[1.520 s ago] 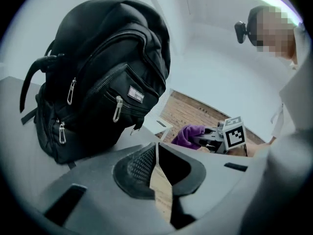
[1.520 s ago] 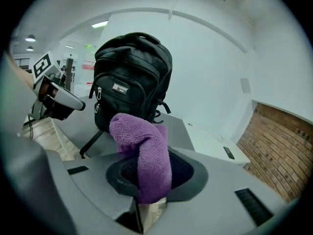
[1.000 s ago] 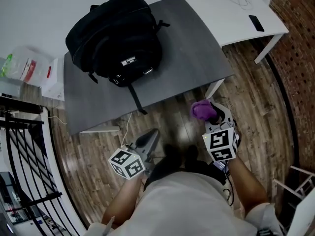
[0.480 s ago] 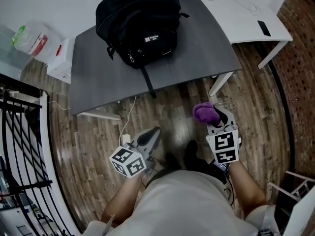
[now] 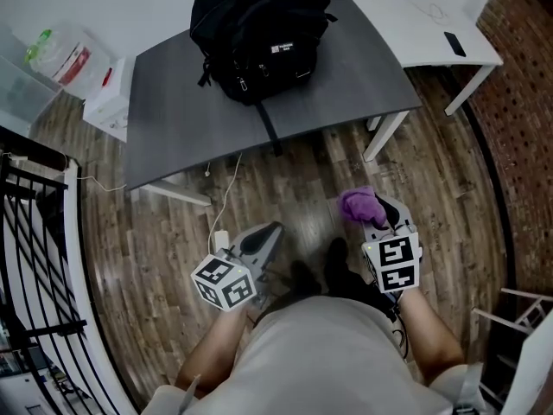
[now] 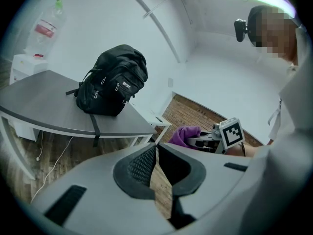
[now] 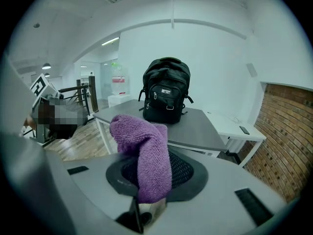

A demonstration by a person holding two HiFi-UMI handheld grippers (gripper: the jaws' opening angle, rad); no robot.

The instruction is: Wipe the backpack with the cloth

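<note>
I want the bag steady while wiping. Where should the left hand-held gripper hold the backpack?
Probably the top of the backpack, from the left side: it stands upright, front toward the person; this leaves the front free for the cloth. The dangling strap would steady little.

Setting: office-type room. Grey desk [image 5: 173, 124] and white desk [image 5: 406, 20] on wood floor [image 5: 147, 258]; brick wall [image 5: 523, 119], black railing [image 5: 34, 258].

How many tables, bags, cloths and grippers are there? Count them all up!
Tables: 2 (dark grey table, white table)
Black fabric backpack: 1
Purple terry cloth: 1
Grippers: 2 (left gripper, shut and empty; right gripper, shut on the cloth)
Total: 6
</note>
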